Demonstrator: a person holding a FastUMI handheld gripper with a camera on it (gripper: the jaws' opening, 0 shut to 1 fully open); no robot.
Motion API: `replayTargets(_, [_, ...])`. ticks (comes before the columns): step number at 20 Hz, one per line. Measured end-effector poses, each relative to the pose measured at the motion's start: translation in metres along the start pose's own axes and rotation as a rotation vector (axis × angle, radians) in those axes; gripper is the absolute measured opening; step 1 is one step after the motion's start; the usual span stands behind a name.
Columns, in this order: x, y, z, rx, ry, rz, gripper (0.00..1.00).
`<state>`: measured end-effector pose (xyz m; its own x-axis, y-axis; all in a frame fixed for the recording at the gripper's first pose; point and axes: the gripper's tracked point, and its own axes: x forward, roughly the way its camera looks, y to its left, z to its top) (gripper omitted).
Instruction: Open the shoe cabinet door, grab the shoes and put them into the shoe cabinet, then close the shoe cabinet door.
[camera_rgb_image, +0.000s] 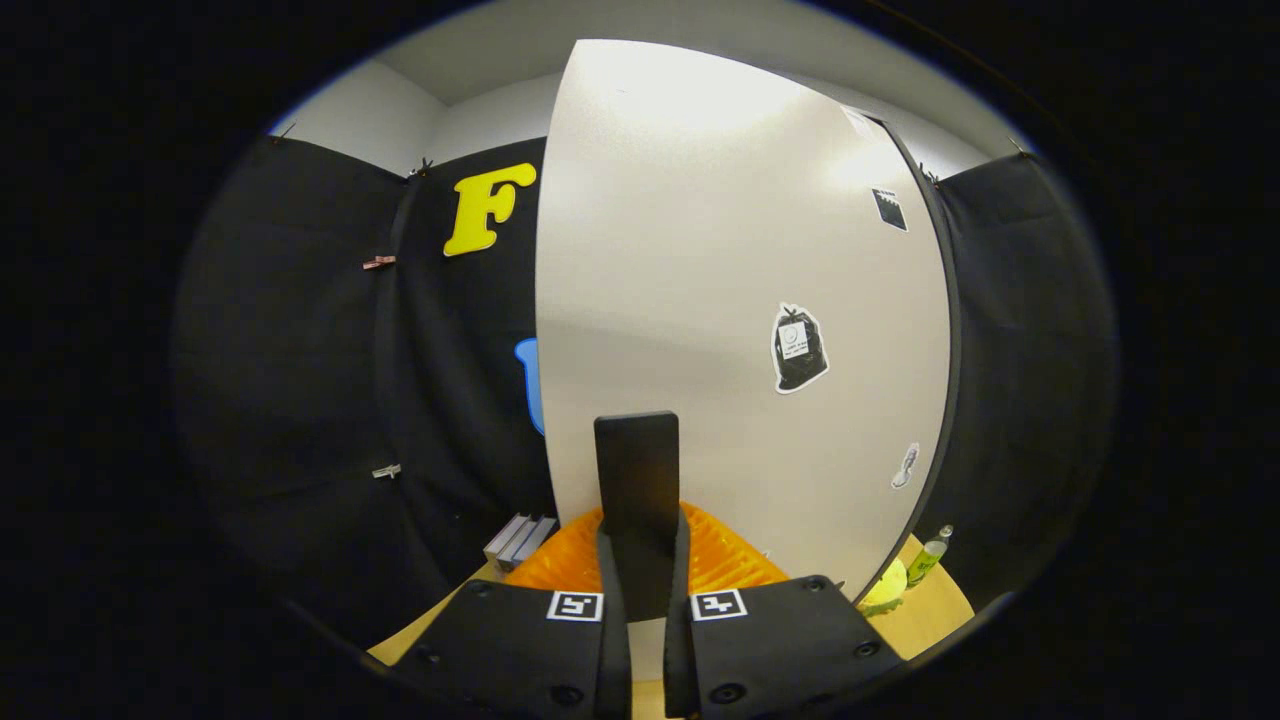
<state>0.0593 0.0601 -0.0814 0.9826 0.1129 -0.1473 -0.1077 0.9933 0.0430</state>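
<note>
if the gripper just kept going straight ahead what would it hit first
Most likely the large pale flat cabinet door, which stands right ahead of the gripper. Its fingers look shut together, nothing visibly between them. An orange ribbed object lies lower, beneath them; depth is unclear.

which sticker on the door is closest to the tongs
The small pale sticker low near the door's right edge; the black bag-shaped sticker and the dark square one sit higher. The tongs look shut.

Bright overhead glare on pale door (700, 250), dim surroundings, strong fisheye bending, sharp focus
</note>
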Motion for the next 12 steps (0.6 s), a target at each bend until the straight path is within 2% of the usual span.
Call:
replayTargets(7, [-0.071,-0.041,-0.001,-0.009,0.019,0.080,0.17])
replayTargets(12, [-0.111,-0.090,0.001,-0.018,0.023,0.095,0.16])
